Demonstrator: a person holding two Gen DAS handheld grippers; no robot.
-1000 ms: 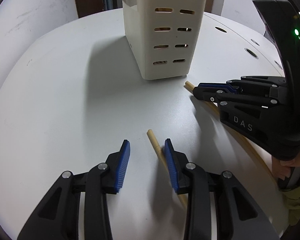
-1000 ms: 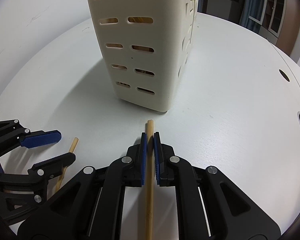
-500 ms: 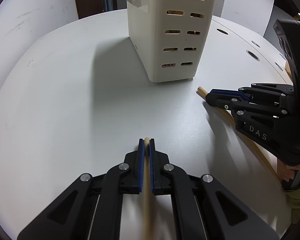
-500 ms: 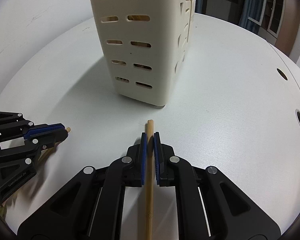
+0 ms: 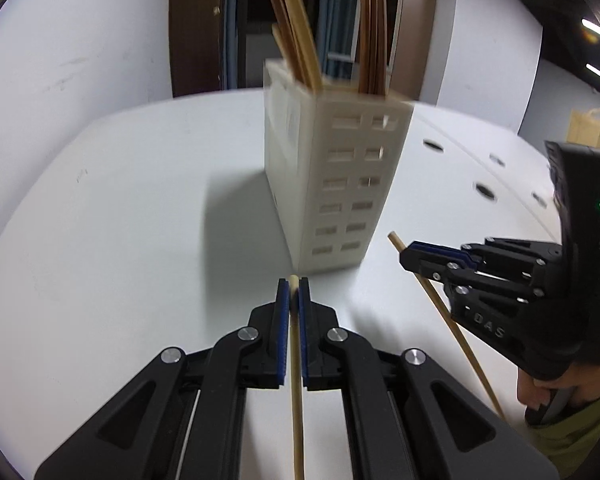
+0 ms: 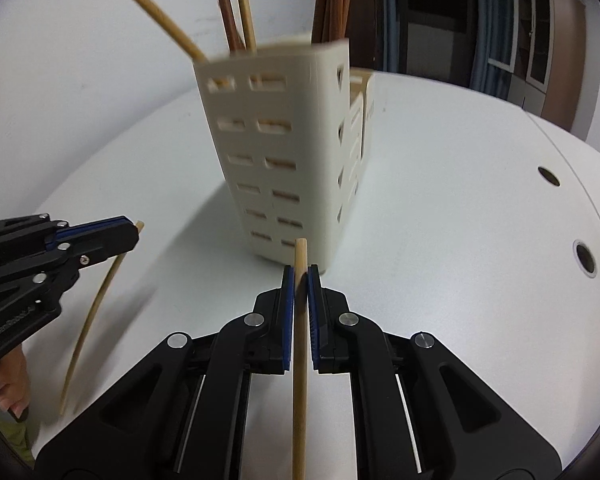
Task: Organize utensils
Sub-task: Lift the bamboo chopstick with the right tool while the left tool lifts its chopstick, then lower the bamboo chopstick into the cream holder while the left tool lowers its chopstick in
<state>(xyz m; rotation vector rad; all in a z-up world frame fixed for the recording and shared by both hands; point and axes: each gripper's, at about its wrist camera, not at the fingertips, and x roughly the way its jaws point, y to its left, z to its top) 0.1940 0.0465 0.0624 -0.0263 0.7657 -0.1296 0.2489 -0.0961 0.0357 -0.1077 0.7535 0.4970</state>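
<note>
Left wrist view: the left tool (image 5: 293,294) is clamped on a chopstick (image 5: 297,380), which runs along the tool's axis, its tip poking just past the pads toward the holder (image 5: 332,184). In the right wrist view, the right tool (image 6: 300,284) is likewise closed on a second chopstick (image 6: 300,340), long axis along the fingers, tip forward and near the holder's base. Both sticks appear lifted off the table (image 5: 120,220). The holder stands upright, already carrying several chopsticks (image 6: 236,16). Each grip is near the stick's tip, so the long free end could swing or slip in the pads; it could also knock the standing sticks or tip the holder while going in.
</note>
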